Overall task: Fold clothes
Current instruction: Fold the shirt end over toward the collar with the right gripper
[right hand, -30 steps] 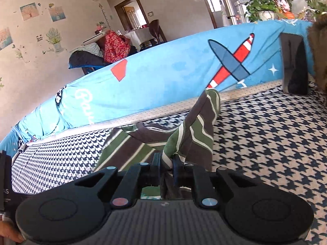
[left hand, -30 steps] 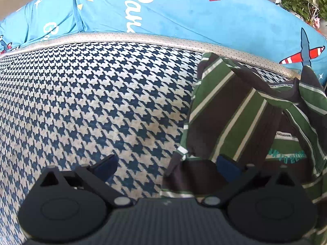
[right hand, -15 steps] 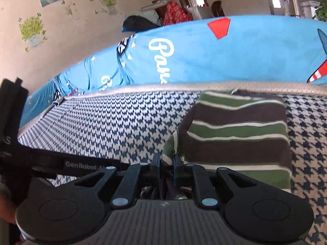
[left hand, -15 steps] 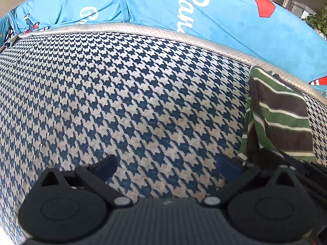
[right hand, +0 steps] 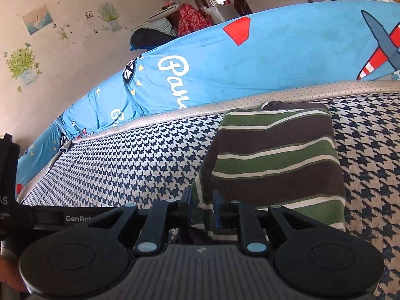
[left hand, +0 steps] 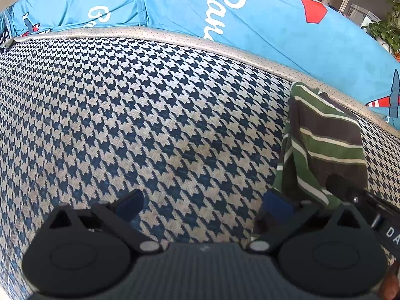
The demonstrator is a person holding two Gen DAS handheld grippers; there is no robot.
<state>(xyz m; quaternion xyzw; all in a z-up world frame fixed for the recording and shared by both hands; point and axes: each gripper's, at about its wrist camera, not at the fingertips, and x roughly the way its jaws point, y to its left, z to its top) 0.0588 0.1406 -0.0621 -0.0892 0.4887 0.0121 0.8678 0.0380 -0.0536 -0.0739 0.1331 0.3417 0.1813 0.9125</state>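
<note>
The striped shirt (right hand: 277,160) lies folded small by the mattress's (right hand: 140,165) far edge. My right hand-held gripper (right hand: 202,206) is opening, hem between its jaws; my left hand-held gripper (left hand: 200,203) gapes empty. Little remains.

The left hand-held gripper (left hand: 202,203) tilts steeply downward with its two blue-padded fingers (left hand: 128,203) spread wide and nothing between them. The right hand-held gripper (right hand: 202,206) points forward at a shallower downward slant, its jaws narrow and opening, with a fold of striped cloth between the pads. In the left wrist view the right hand-held gripper's black body enters at about 4 o'clock.
</note>
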